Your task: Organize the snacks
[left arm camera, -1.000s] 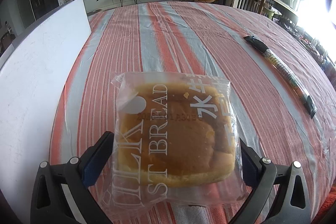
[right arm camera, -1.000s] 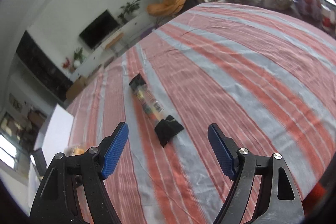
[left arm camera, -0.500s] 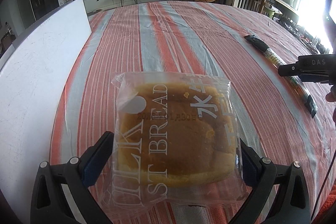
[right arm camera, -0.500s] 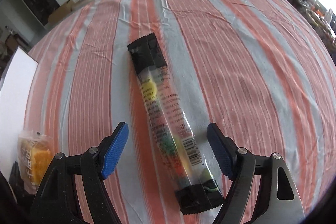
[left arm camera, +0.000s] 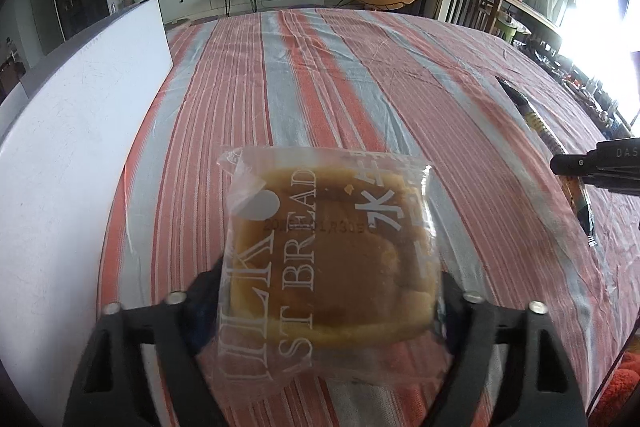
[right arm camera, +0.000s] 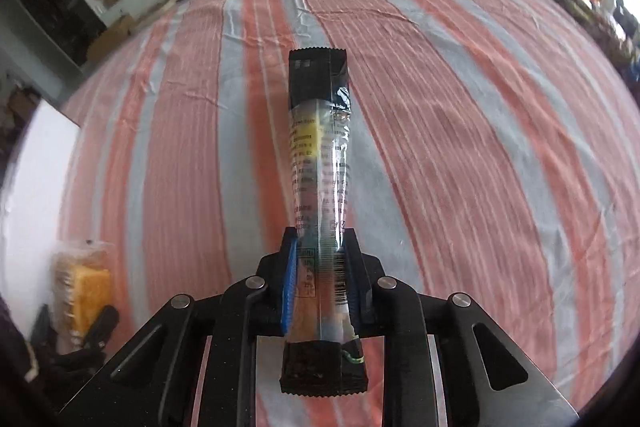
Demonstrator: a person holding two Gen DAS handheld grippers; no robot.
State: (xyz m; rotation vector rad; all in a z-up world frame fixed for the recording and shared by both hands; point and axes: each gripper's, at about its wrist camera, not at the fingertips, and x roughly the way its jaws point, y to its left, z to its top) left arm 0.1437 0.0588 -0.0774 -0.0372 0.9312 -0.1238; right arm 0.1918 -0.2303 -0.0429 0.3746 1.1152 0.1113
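Note:
A clear packet of toast bread (left arm camera: pixel 328 259) lies on the striped tablecloth (left arm camera: pixel 320 79), between the fingers of my left gripper (left arm camera: pixel 328 291). The jaws are closing and their pads touch the wrapper's two sides. A long clear snack stick packet (right arm camera: pixel 320 155) with black ends points away across the cloth. My right gripper (right arm camera: pixel 320 287) is shut on its near part, blue pads pressed against the wrapper. From the left wrist view, the stick packet (left arm camera: pixel 536 119) runs under the right gripper's black body (left arm camera: pixel 596 167). The right wrist view shows the bread packet (right arm camera: pixel 82 283) at far left.
A large white board (left arm camera: pixel 72 147) lies along the table's left side, close to the bread. The striped cloth stretches far ahead of both grippers. Chairs, a sideboard and a television stand beyond the table's far edge.
My right gripper has come down over the stick packet and closed on it. The left gripper stayed put, and its jaws have drawn in against the bread packet.

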